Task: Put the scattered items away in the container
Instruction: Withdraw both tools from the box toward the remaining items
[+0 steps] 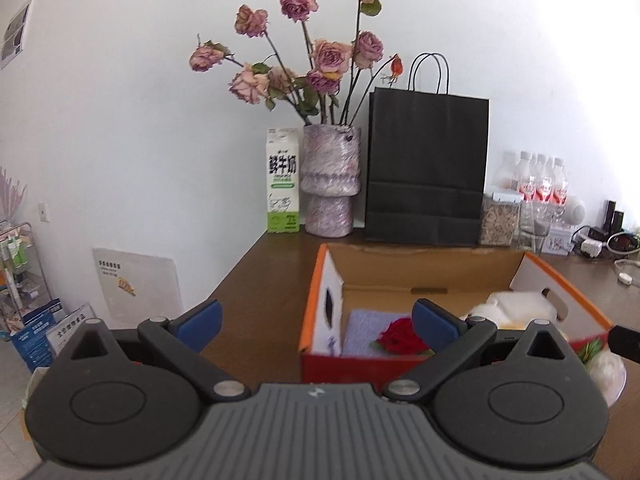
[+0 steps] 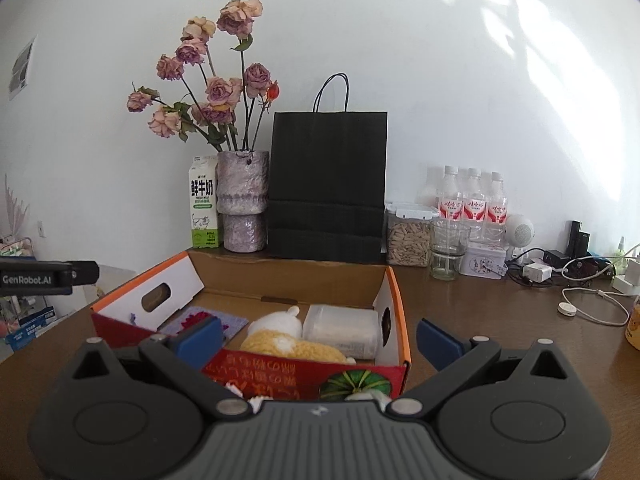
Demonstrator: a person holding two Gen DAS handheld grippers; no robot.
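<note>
An open cardboard box [image 2: 396, 280] with an orange rim and a red front stands on the brown table. Inside lie a purple mat with a red flower [image 2: 200, 318], a yellow and white knitted toy [image 2: 288, 342] and a clear plastic case [image 2: 342, 330]. My right gripper [image 2: 320, 342] hovers open over the box's near wall, holding nothing. My left gripper [image 1: 318, 326] is open at the box's left end [image 1: 320, 280], one pad over the red flower [image 1: 400, 338]. A white item with green leaves [image 1: 604, 372] lies outside, by the box's front right corner.
Along the wall stand a milk carton [image 2: 205, 208], a vase of dried roses [image 2: 244, 200], a black paper bag [image 2: 328, 188], a seed jar [image 2: 408, 240], a glass [image 2: 446, 250], water bottles [image 2: 474, 200] and chargers with cables [image 2: 580, 280]. The table's left edge [image 1: 240, 268] drops beside the box.
</note>
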